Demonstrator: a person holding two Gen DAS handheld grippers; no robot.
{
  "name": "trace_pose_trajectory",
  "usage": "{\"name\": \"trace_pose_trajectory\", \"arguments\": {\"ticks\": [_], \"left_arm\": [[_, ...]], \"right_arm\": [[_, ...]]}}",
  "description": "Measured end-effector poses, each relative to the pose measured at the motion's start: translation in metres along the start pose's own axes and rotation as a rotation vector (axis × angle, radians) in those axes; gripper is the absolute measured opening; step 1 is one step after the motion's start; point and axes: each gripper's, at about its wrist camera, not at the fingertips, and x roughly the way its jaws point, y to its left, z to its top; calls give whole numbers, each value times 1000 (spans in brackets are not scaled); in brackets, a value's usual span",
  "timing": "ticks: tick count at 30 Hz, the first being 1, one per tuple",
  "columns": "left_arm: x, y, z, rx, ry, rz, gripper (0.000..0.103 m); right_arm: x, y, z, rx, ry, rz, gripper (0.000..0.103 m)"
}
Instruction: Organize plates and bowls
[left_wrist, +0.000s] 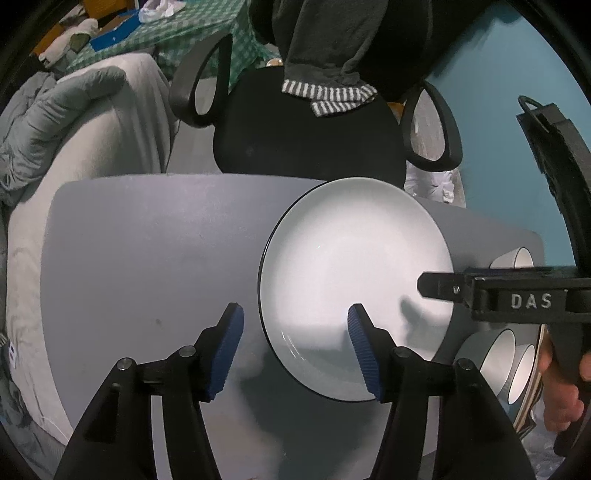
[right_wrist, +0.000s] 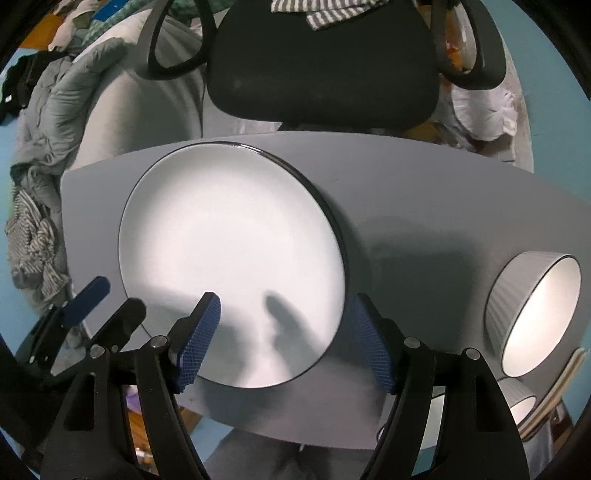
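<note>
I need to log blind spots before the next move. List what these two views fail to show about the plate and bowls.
- Left wrist view: the bowls are largely covered by the right gripper, so their count is unclear.
- Right wrist view: the lower bowl is hidden behind the gripper frame and cut off by the lens edge.
- Both views: whether another plate lies beneath the white plate cannot be told.

The right gripper pointed down over a grey table, its blue-padded jaws spread apart with nothing pressed between them. Beneath lay a white plate with a thin dark rim, flat on the table; one pad hung over its near edge, the other just outside it. A ribbed white bowl stood at the right, well apart from the plate. The left gripper showed at lower left. A black office chair stood beyond the table.
</note>
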Motion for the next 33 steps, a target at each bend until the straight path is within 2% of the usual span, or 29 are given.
{"name": "trace_pose_trajectory", "arguments": {"ticks": [7, 11, 15, 24, 33], "left_arm": [[-32, -7, -6, 15, -81, 32, 76], [-54, -15, -9, 47, -124, 67, 78], [-75, -17, -12, 52, -161, 68, 80], [-107, -13, -18, 61, -203, 100, 80], [-149, -10, -33, 21, -253, 31, 80]], "right_arm": [[-27, 6, -15, -58, -133, -130, 73], [-44, 14, -28, -107, -217, -207, 73], [-60, 21, -38, -136, -274, -246, 73], [-100, 28, -60, -137, -391, -246, 73], [-132, 40, -89, -143, -497, -213, 73]]}}
